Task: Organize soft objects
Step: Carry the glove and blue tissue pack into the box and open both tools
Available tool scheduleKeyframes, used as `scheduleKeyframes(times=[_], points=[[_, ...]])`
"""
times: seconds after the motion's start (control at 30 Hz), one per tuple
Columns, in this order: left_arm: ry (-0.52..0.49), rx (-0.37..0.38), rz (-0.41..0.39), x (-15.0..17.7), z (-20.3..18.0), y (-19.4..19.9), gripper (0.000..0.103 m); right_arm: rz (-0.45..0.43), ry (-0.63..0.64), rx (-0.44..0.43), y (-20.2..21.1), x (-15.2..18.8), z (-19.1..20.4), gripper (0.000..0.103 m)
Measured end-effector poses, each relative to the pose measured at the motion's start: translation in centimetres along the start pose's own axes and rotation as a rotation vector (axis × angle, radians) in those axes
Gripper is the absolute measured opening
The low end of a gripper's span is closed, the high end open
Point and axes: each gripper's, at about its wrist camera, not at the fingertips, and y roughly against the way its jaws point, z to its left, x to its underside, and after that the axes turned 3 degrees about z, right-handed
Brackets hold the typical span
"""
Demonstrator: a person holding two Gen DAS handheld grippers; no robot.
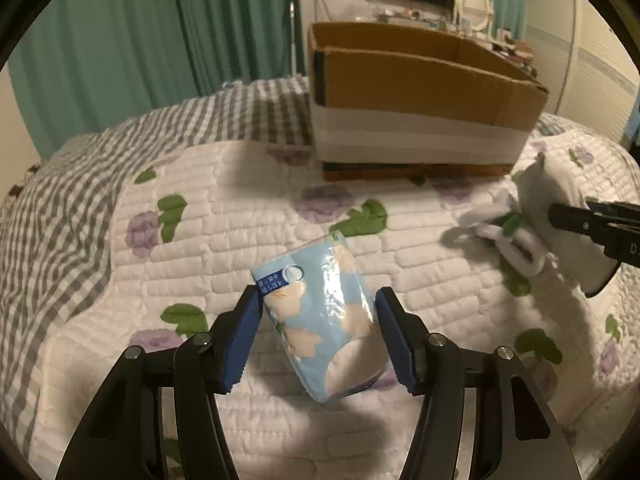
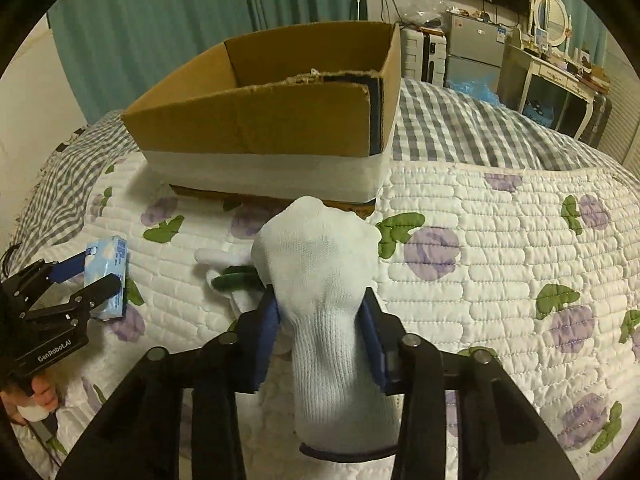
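A light blue tissue pack (image 1: 320,320) with pale flowers lies tilted on the quilted bedspread (image 1: 200,240). My left gripper (image 1: 318,300) has its blue pads against both sides of the pack, shut on it; the right wrist view shows that gripper (image 2: 108,272) and the pack (image 2: 106,256) at far left. My right gripper (image 2: 320,304) is shut on a bunched white knit glove (image 2: 320,264), whose fingers trail left onto the quilt. In the left wrist view the glove (image 1: 540,188) and the right gripper (image 1: 560,216) are at the right edge. An open cardboard box (image 2: 260,120) stands just beyond both.
The box (image 1: 420,92) has a white band round its base and sits where the flowered quilt meets a grey checked blanket (image 2: 460,120). Green curtains (image 1: 140,40) hang behind. A dressing table with an oval mirror (image 2: 552,12) stands at the far right. A hand (image 2: 40,396) holds the left tool.
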Motion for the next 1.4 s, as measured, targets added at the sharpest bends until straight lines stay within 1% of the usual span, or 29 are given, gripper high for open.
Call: scheduleKeyframes(times=[0.2, 0.3, 0.37, 0.5, 0.57, 0.63, 0.77, 0.83, 0.93, 1.0, 1.03, 1.17, 1.3, 1.33, 1.4], points=[[-0.013, 0.036, -0.022, -0.4, -0.3, 1.5, 0.057, -0.028, 0.009, -0.002, 2.6, 0.5, 0.4, 0.034], [-0.033, 0.007, -0.068, -0.8, -0.7, 3.6, 0.057, -0.055, 0.016, 0.0, 4.9, 0.6, 0.9, 0.034], [-0.025, 0.033, -0.09, -1.2, -0.8, 4.9, 0.057, -0.079, 0.021, 0.002, 6.6, 0.4, 1.2, 0.034], [-0.038, 0.026, -0.156, -2.1, -1.2, 8.0, 0.057, -0.134, 0.045, 0.032, 10.7, -0.2, 2.0, 0.034], [-0.039, 0.04, -0.191, -2.6, -1.4, 9.9, 0.057, -0.155, 0.052, 0.036, 12.4, -0.4, 2.3, 0.034], [-0.039, 0.055, -0.216, -3.3, -1.5, 11.2, 0.057, -0.19, 0.063, 0.043, 14.5, -0.9, 2.8, 0.034], [-0.061, 0.054, -0.278, -5.1, -2.2, 14.0, 0.057, -0.233, 0.072, 0.032, 17.5, -1.8, 3.7, 0.034], [-0.065, 0.063, -0.305, -6.6, -2.5, 15.4, 0.057, -0.257, 0.083, 0.031, 18.8, -2.5, 4.3, 0.034], [-0.048, 0.075, -0.323, -8.8, -2.3, 16.3, 0.057, -0.29, 0.086, 0.009, 20.3, -4.2, 4.8, 0.034], [-0.049, 0.128, -0.344, -10.9, -2.1, 16.6, 0.058, -0.307, 0.085, -0.013, 21.0, -5.6, 5.0, 0.034], [-0.056, 0.141, -0.348, -11.5, -2.1, 16.5, 0.058, -0.314, 0.086, -0.021, 21.2, -6.3, 5.0, 0.034], [-0.092, 0.148, -0.359, -15.4, -1.8, 15.1, 0.058, -0.328, 0.087, -0.042, 20.5, -9.6, 5.1, 0.034], [-0.109, 0.134, -0.337, -18.8, -1.5, 12.0, 0.058, -0.318, 0.078, -0.068, 17.8, -13.3, 4.5, 0.034], [-0.107, 0.137, -0.329, -19.8, -1.3, 10.8, 0.058, -0.316, 0.075, -0.071, 17.2, -13.9, 4.3, 0.034], [-0.105, 0.147, -0.322, -20.8, -1.3, 9.2, 0.058, -0.305, 0.06, -0.079, 15.3, -15.5, 3.6, 0.034]])
